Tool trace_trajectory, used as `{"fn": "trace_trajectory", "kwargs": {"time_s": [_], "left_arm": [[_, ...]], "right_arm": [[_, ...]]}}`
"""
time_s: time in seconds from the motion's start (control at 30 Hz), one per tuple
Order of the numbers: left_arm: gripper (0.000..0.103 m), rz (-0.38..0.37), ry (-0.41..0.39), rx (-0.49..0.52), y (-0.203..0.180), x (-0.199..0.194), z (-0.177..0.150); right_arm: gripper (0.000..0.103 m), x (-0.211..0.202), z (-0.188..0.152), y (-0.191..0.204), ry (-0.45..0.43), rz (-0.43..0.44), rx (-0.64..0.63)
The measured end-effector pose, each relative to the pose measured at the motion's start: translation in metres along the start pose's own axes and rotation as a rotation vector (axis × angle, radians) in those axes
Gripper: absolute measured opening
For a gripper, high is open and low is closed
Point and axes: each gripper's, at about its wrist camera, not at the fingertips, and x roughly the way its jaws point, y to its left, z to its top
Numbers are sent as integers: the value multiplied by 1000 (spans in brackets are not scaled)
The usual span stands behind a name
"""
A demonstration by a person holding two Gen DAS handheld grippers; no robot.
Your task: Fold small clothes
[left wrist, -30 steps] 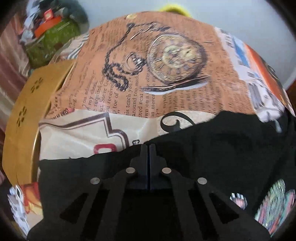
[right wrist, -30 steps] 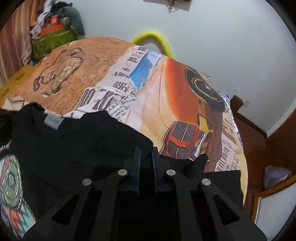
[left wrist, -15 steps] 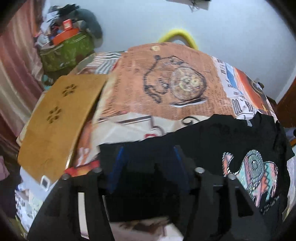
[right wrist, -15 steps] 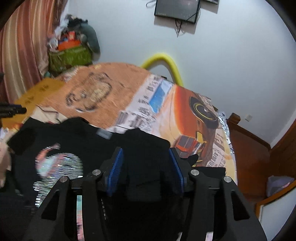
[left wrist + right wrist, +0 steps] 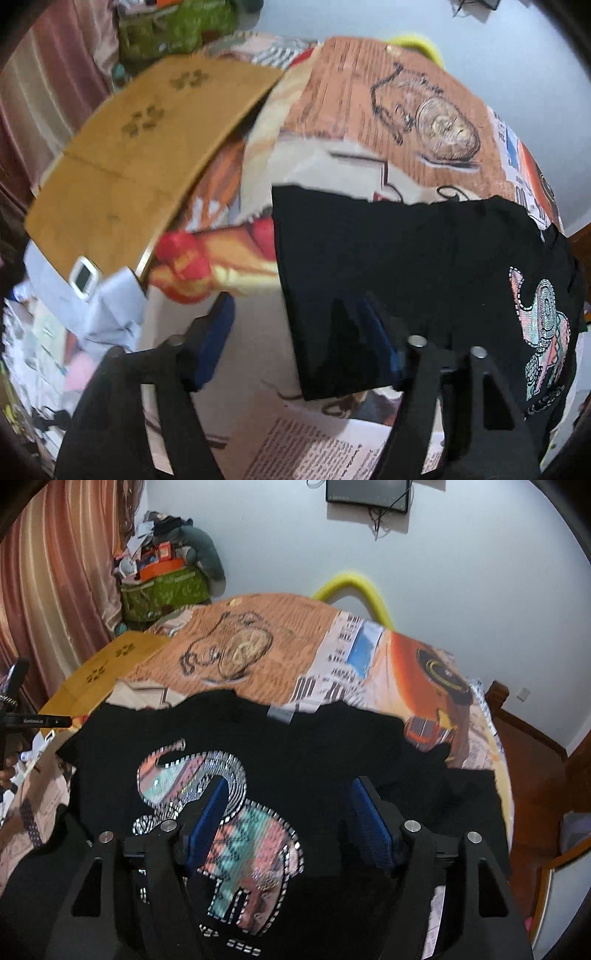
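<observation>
Black cotton is the task's thing: a small black T-shirt (image 5: 295,760) lies spread face up on the printed bedspread (image 5: 280,642), its sequinned elephant print (image 5: 218,823) upward and the grey neck label (image 5: 279,715) at the far edge.

Starting at the left, a yellow board (image 5: 147,147) with paw prints rests on the bed's left side, apart from the shirt, with a small white device (image 5: 84,276) at its near corner. The left gripper (image 5: 299,339) hangs above the shirt's straight left edge, its jaws spread wide and holding nothing; one blue pad is over bare bedspread, the other over black cloth. Further right, the right gripper (image 5: 286,823) hovers over the chest print, equally wide and empty. At the far right the sleeve (image 5: 443,768) looks bunched and rumpled.

The risks, as I judge them: that bunched right sleeve could get folded in as a lump, and a pinch taken from this height may catch only the top layer, or the bedspread with it. Sequins could also snag on the pads.

A second ago both grippers were clamped shut on the shirt's far edge, low over the cloth. Half a second ago they had let go, and now both sit higher and further back, the left one swung toward the shirt's left side.
</observation>
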Motion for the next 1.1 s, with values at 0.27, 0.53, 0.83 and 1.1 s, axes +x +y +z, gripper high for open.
{"fn": "trace_trajectory", "kwargs": {"time_s": [0.27,0.53,0.83,1.1], "left_arm": [[17,26,-2,51,-14,26,-2],[1,125,-127,113,-24,-7,4],[1,7,-312,238,-101,-101,27],[1,-120,-243,376,-198,-94,14]], "right_arm": [[66,9,-13,-2,41,-2,24],[66,4,-21,-8,45,-1,33],[66,-7,-24,-18,10,17,58],[66,-15,-28,-21,-13,28,49]]}}
